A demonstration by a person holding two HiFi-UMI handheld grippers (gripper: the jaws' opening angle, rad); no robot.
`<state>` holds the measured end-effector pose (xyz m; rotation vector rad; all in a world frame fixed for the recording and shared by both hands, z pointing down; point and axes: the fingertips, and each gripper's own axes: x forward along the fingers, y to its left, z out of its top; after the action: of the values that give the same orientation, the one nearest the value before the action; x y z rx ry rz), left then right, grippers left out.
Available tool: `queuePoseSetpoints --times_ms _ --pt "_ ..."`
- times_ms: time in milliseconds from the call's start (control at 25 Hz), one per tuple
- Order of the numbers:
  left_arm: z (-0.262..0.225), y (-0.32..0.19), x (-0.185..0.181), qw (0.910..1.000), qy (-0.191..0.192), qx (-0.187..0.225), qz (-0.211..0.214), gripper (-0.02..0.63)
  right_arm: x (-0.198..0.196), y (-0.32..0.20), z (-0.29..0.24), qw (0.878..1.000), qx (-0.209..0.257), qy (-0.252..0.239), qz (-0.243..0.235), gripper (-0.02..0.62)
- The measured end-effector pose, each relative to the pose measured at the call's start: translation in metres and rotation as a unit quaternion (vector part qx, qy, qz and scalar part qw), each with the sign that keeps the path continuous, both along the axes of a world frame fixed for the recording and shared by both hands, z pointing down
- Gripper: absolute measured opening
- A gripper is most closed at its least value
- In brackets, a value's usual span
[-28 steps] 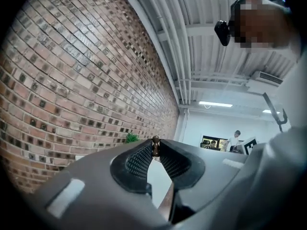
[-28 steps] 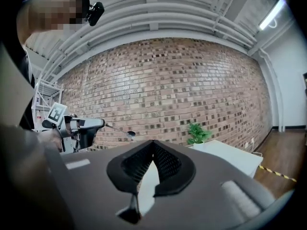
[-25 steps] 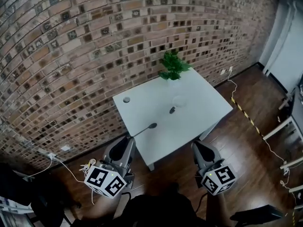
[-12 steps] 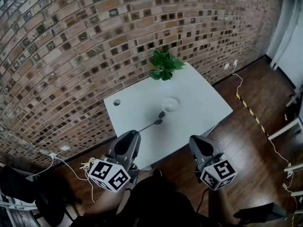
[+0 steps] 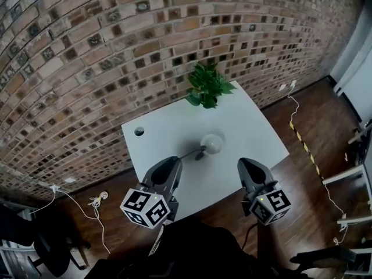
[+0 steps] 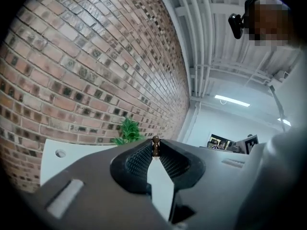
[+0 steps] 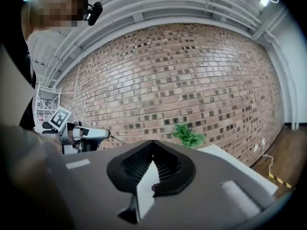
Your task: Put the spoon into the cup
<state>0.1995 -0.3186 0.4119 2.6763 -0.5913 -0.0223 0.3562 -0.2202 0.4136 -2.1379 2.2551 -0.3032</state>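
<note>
The left gripper (image 5: 175,161), over the table's (image 5: 256,127) near edge, clamps the spoon (image 5: 192,153) by its handle end. The spoon's bowl lies just beside the cup (image 5: 213,143), which stands mid-table. 1 plant (image 5: 208,87) stands at the far edge. The right gripper (image 5: 244,164) hovers at the near edge, its 2 jaws pressed together on nothing.

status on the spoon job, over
Left gripper shut on spoon. Right gripper shut, empty. Spoon beside cup, not in yet. Nothing in the way.
</note>
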Motion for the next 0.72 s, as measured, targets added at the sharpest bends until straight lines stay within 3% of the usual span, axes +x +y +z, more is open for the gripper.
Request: queuePoseSetpoints --times_ms 240,480,720 --pt "0.014 -0.027 0.025 0.9998 -0.013 -0.011 -0.004 0.041 0.03 -0.043 -0.004 1.0 -0.004 0.009 -0.015 0.006" --pt "0.049 -0.035 0.057 0.9971 -0.057 -0.033 -0.039 0.041 0.067 -0.065 0.012 0.999 -0.015 0.032 -0.033 0.006" --pt "0.09 -0.041 0.09 0.9902 -0.104 -0.058 -0.074 0.041 0.088 -0.092 0.028 0.995 -0.021 0.029 -0.098 0.006"
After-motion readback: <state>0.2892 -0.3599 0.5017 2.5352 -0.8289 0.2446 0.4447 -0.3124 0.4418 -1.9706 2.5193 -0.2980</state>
